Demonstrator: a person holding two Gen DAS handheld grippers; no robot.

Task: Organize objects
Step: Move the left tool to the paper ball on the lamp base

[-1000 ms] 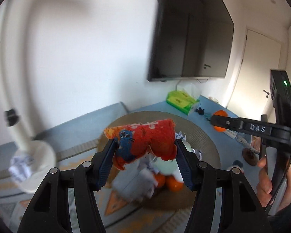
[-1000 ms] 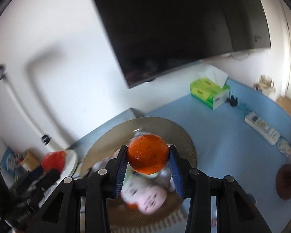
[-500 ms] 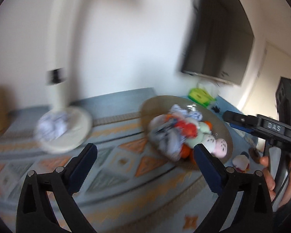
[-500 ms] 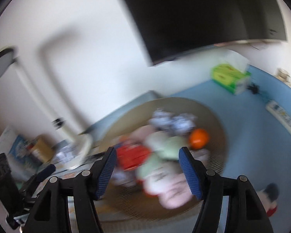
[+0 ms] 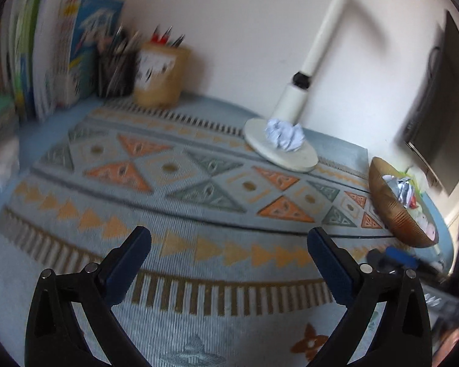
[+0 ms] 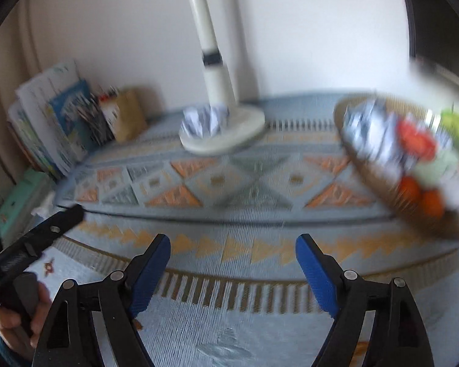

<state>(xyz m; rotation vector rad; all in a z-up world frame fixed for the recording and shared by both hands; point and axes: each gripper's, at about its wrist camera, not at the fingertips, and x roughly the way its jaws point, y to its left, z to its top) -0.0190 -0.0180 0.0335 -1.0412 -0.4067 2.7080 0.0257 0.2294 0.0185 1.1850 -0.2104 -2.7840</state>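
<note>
My left gripper (image 5: 228,241) is open and empty above the patterned mat (image 5: 168,189). My right gripper (image 6: 232,249) is open and empty above the same mat (image 6: 229,189). A woven basket (image 5: 391,211) at the right holds crumpled paper, soft toys and oranges; in the right wrist view the basket (image 6: 382,183) is blurred at the right. A crumpled paper ball (image 5: 284,134) lies on the white lamp base (image 5: 296,156), ahead of both grippers; the ball also shows in the right wrist view (image 6: 203,119).
A white lamp pole (image 5: 318,42) rises from the base. Pencil holders (image 5: 159,73) and upright books (image 5: 52,52) stand at the back left by the wall. A dark screen (image 5: 443,134) hangs at the right. My left gripper's body (image 6: 36,235) shows at the right wrist view's left edge.
Both grippers opened and let go of the red toy and the orange into the basket. Both then swung left and down, away from the basket, over the mat.
</note>
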